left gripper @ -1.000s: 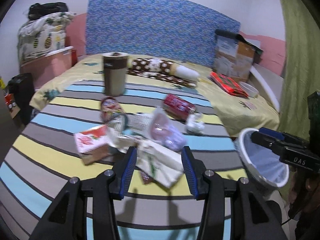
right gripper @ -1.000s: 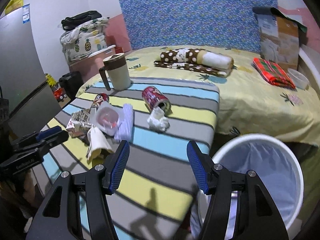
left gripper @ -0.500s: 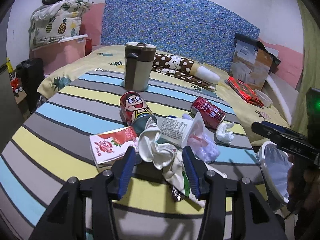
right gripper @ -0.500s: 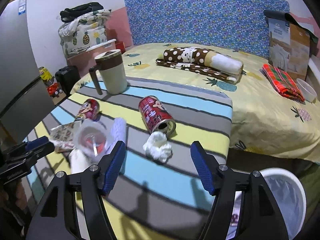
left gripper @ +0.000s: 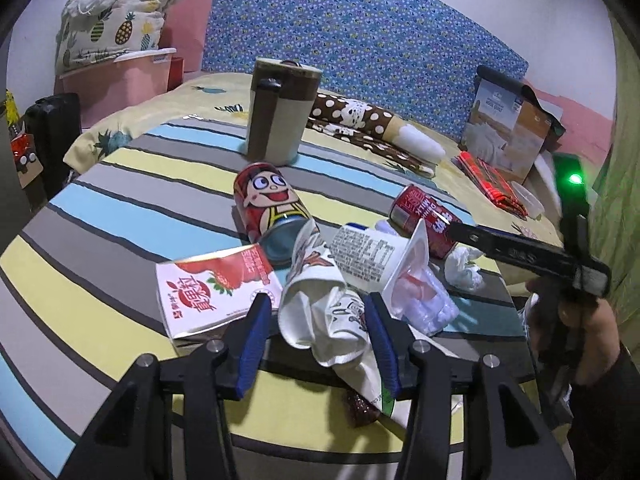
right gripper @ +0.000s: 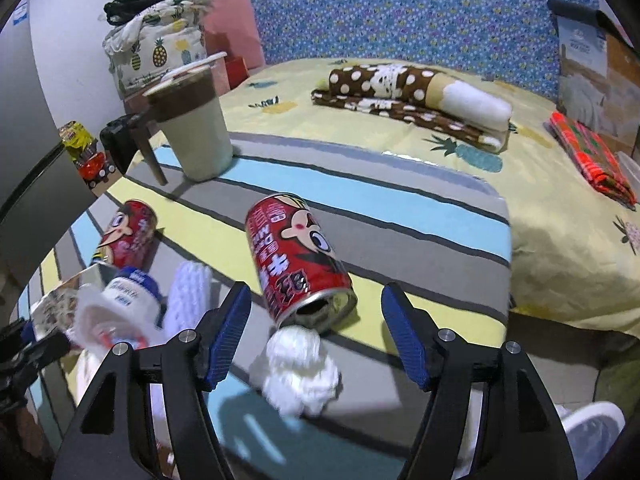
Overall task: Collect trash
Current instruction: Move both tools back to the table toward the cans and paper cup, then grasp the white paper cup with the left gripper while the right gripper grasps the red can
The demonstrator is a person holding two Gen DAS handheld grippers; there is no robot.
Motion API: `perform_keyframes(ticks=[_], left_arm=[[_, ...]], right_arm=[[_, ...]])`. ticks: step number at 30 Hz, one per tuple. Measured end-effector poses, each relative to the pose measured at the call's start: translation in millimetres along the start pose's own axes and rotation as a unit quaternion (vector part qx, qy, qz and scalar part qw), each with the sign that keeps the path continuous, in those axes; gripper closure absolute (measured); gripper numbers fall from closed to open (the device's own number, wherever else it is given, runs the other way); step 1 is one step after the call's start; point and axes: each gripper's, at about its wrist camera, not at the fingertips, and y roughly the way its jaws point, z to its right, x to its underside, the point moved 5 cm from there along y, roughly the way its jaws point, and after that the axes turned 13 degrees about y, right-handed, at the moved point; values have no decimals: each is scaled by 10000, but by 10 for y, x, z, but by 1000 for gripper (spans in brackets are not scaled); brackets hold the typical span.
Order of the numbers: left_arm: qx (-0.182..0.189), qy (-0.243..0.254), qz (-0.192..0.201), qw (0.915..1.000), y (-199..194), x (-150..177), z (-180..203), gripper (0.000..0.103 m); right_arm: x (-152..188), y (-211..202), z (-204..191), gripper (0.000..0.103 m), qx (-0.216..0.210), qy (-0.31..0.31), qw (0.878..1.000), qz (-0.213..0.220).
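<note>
Trash lies on a striped board (left gripper: 100, 216). My left gripper (left gripper: 316, 320) is low over a crumpled white paper wrapper (left gripper: 320, 312); its jaws are closing around the wrapper, and the pads do not visibly press it. Beside it lie a strawberry carton (left gripper: 212, 288), a cartoon can (left gripper: 268, 204) and a white cup (left gripper: 368, 252). My right gripper (right gripper: 316, 312) stands open, with the mouth of a red can (right gripper: 296, 256) and a white tissue wad (right gripper: 300, 372) between its fingers, untouched. The right gripper (left gripper: 520, 252) also shows in the left wrist view.
A tall beige and brown mug (right gripper: 192, 128) stands at the board's far end. The white bin (right gripper: 592, 432) sits low at the right, beside the board. Behind is a bed with a spotted roll (right gripper: 404, 88) and a red cloth (right gripper: 588, 152).
Both grippers came forward and down toward the trash. The left now straddles the wrapper. The right left the bin, widened its jaws, and now frames the red can and tissue.
</note>
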Motion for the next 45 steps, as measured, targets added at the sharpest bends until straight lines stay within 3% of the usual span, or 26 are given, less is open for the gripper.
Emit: perform_keyframes(ticks=[2,8,11,34,45], left_arm=[[40,15,-13,10000,15,4,15,61],[72,21,-37,10000,57,45,9,65],[34,36,-2,10000,43,35,8,65],[-212,338,483,9980,-503,-164,159,66],[88,562,564,9968,-767,-142,511,66]], right_arm=[[-17,60,-28,34,-72,-37,10000,-55],[-1,189,-33,34,-195,55,9992,-350],[21,152,-53,42,-280,111,9989,-348],[-121,-546,-75,47,-359,214,9976,548],[171,-1076,4,47,-378,423,9949,838]])
